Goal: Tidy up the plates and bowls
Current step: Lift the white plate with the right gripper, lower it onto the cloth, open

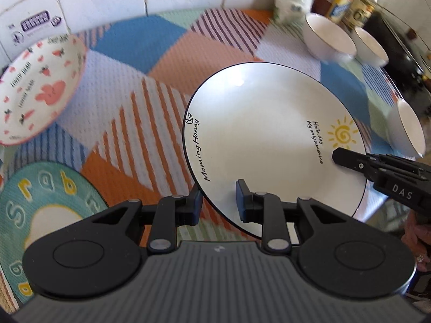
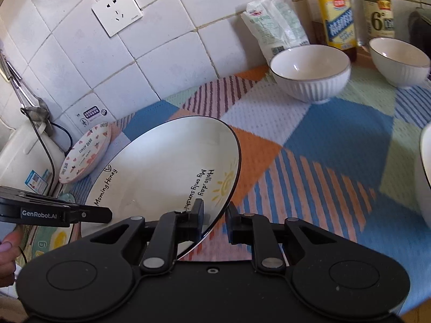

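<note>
A white plate (image 1: 269, 134) with a black rim, a yellow sun and "Morning Honey" lettering hangs tilted above the patterned mat (image 1: 150, 86). My left gripper (image 1: 219, 203) is shut on its near rim. My right gripper (image 2: 215, 215) is shut on the rim by the sun, its fingertips (image 1: 339, 157) reaching over the plate from the right. The same plate (image 2: 167, 167) fills the centre-left of the right wrist view, with the left gripper (image 2: 107, 214) at its left side. A pink-patterned plate (image 1: 37, 88) leans at the left by the wall. White ribbed bowls (image 2: 309, 72) (image 2: 398, 62) stand at the back.
A teal plate (image 1: 40, 202) with yellow letters lies at the near left. A third white bowl (image 1: 409, 129) sits at the right edge. Bottles (image 2: 336, 13) and a bag (image 2: 277, 21) line the tiled wall. A white appliance (image 2: 24, 156) with cords stands at the far left.
</note>
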Motion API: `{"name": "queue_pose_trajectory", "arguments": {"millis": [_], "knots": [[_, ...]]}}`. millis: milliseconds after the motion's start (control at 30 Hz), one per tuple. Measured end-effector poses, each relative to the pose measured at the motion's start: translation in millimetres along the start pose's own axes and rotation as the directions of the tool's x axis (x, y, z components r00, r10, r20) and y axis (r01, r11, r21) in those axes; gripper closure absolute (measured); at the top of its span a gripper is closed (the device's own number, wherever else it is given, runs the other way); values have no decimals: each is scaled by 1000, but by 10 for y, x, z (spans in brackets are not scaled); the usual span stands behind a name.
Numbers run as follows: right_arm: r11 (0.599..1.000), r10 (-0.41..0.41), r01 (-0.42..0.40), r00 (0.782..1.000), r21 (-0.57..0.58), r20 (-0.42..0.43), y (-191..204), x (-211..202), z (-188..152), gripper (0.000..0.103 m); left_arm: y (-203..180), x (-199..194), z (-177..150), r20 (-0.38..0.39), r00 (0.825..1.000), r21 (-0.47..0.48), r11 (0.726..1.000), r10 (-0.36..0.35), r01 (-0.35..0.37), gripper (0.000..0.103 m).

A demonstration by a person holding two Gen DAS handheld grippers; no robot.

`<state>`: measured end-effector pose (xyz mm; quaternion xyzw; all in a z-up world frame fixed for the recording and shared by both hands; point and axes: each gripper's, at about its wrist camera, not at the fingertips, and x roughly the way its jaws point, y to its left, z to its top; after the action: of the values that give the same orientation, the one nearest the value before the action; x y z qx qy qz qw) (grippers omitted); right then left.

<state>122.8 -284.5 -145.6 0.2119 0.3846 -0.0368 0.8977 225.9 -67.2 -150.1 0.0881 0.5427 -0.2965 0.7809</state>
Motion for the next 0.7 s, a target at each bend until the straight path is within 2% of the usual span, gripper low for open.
{"name": "queue_pose_trajectory", "arguments": {"millis": [100,267,367,467,600,633,667,700], "knots": [[999,-48,48,999,12,7,96,-74,-145,81,16,17,-84,-6,1000,9,1000,-6,6,79],[998,-64,64,998,-2,-10,107,-61,-282,81,33,106,-151,-54,999,9,1000,-8,8,77],[997,-67,66,998,-43,-19,119,-55,-292,80,21,170,-108,-133,991,-36,999,-8,4,77],[978,-125,114,991,-172,-55,221,20,-280,73,116,189,-98,-152,986,-155,987,-63,39,77],[962,-173,153,983,-228,-68,294,36,-280,67,63,165,-128,-124,992,-110,994,-24,10,77],[945,-209,187,976,-269,-53,349,24,-284,67,55,151,-123,-126,992,-104,995,-17,4,77],[918,-254,234,967,-320,-21,418,15,-294,63,49,121,-103,-124,992,-94,995,-2,-10,77],[893,-288,272,958,-358,10,470,7,-308,50,63,52,-90,-102,995,-90,996,20,-29,77]]}}
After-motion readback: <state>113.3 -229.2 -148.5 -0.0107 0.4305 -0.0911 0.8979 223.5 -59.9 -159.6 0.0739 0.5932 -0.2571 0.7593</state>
